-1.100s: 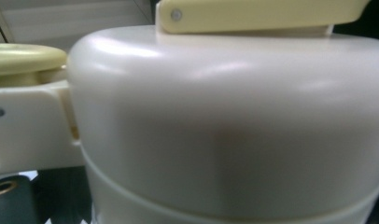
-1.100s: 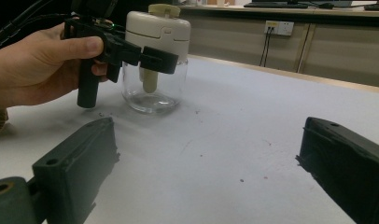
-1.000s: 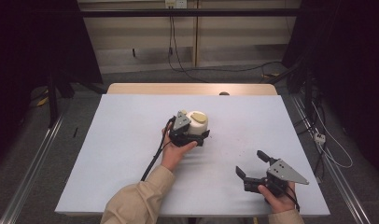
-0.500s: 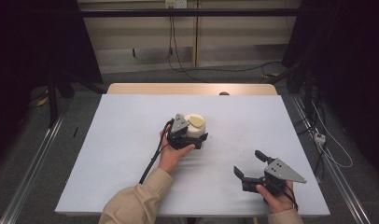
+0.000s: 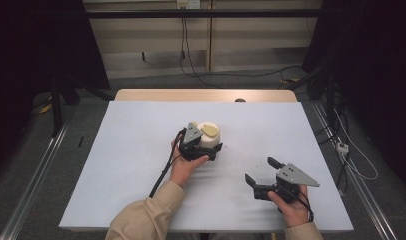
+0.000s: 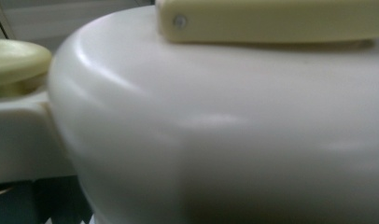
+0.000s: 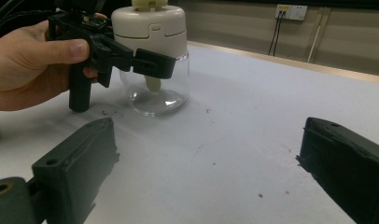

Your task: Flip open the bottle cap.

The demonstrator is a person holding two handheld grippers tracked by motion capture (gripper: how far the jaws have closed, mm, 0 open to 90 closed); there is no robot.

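Movement since a second ago is slight. The clear glass jar with a cream plastic lid and pale yellow knob (image 5: pixel 209 133) has slid a little toward the person and stands upright at the middle of the white counter (image 5: pixel 121 165). The left gripper (image 5: pixel 207 148) has moved with it. The right gripper (image 5: pixel 261 171) has crept a short way toward the jar from its near-right side, but it is still well apart from it.

In the right gripper view, one black finger of the left gripper (image 7: pixel 152 62) crosses the front of the jar at the seam where lid meets glass. The other finger is hidden behind the jar. The left gripper view looks straight at the cream lid (image 6: pixel 215 140) from very close, so the jar sits between the fingers. Whether they press on it or only bracket it cannot be told.

The right gripper's fingers (image 7: pixel 71 172) stand wide, with nothing between them, low over the counter and aimed at the jar.

My reading is that the left hand is settling the jar into a steady position. The right gripper seems to be starting in toward the lid or knob, and nothing there has been touched yet.
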